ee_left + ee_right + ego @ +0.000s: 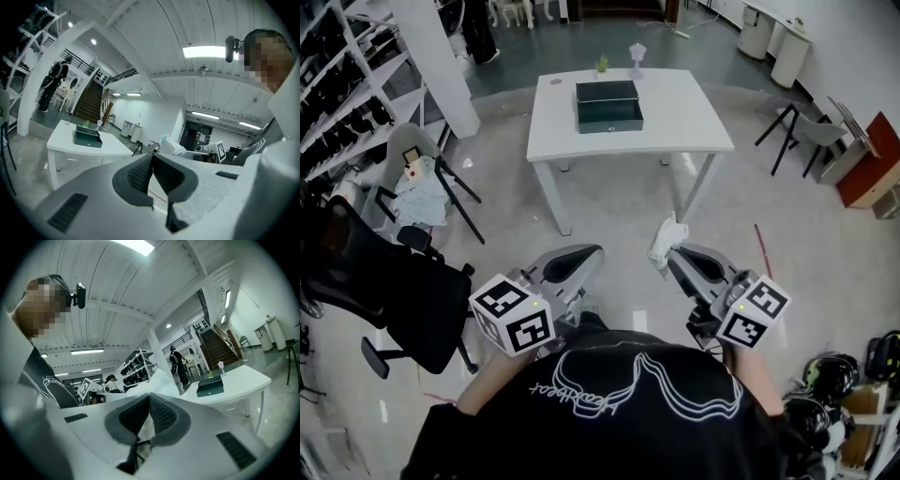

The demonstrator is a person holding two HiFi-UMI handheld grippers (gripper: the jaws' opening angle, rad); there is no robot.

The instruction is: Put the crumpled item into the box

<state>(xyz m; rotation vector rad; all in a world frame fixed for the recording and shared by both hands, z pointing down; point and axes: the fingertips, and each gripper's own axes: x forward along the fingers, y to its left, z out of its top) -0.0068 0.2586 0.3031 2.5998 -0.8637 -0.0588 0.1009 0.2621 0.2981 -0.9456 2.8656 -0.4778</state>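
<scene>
Though plainest overhead — crumpled item (667, 236) in right tongs (675, 253)

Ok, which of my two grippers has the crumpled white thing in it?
The right gripper: its jaws are shut on the crumpled white item, which sticks out past them. The left gripper is shut on nothing.

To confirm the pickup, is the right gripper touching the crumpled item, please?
Touching: the right gripper view shows the right gripper shut on the crumpled item.
</scene>
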